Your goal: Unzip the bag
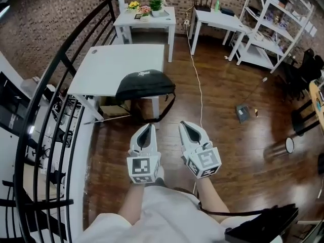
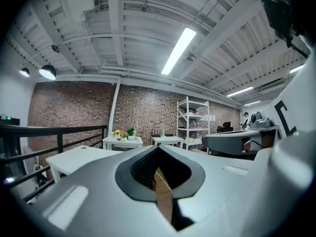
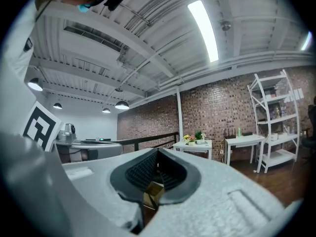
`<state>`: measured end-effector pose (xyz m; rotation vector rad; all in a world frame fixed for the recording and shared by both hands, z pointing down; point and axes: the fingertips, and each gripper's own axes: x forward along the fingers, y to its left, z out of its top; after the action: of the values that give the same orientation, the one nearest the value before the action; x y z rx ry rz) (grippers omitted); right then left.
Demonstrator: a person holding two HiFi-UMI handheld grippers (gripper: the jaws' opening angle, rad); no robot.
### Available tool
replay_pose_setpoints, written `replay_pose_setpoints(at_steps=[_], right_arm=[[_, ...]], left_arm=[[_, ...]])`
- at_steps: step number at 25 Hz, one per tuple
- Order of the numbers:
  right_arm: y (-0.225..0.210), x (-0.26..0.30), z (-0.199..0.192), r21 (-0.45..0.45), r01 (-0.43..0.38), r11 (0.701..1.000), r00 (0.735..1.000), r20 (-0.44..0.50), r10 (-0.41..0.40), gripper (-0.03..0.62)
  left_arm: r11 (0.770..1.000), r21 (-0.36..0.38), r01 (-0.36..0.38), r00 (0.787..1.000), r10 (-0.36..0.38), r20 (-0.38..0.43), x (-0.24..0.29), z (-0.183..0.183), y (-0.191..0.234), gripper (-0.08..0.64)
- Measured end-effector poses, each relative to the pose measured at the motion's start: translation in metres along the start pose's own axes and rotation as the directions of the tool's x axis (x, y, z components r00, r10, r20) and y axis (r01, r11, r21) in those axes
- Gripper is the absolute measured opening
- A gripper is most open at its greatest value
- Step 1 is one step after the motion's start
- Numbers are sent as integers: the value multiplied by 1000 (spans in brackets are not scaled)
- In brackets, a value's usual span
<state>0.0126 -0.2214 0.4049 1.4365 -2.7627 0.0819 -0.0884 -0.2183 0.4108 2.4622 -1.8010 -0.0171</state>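
The left hand-held gripper (image 1: 147,129) and the right hand-held gripper (image 1: 188,127) are both clenched and empty. Their jaws are pressed together with nothing between them, and they hang side by side above the brown wooden floor (image 1: 228,135), well apart from the bag.

The black dome-shaped fabric bag (image 1: 146,84) lies at the near edge of the white rectangular counter (image 1: 114,65). Its black strap (image 1: 166,108) hangs over the edge in a loop. I judge that the bag is soft and light, so it will probably fold and slide on the smooth top when the zipper is pulled. One gripper should pinch the fabric beside the zipper end to hold it, and the other should take the small pull tab. The zipper line and its tab are too small to be seen from here.

A brown cardboard box (image 1: 144,107) stands under the counter, and a thin white cable (image 1: 199,85) runs over the floor to the right of it.
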Motion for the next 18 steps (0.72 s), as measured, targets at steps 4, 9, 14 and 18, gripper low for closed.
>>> replay_pose_setpoints(at_steps=[4, 9, 14, 18], right_arm=[[-44, 59, 2, -2, 26, 1000, 1000, -11, -26, -8], [-101, 112, -33, 30, 23, 999, 996, -83, -21, -8], [-162, 173, -90, -9, -23, 1000, 986, -163, 21, -8], [-196, 213, -149, 21, -91, 996, 962, -258, 94, 3]], left_arm=[[1000, -10, 2, 1000, -2, 12, 65, 14, 26, 17], [1000, -18, -21, 997, 19, -76, 135, -19, 46, 17], [997, -44, -67, 985, 59, -163, 212, -68, 58, 17], [994, -50, -102, 971, 89, -224, 262, -114, 61, 17]])
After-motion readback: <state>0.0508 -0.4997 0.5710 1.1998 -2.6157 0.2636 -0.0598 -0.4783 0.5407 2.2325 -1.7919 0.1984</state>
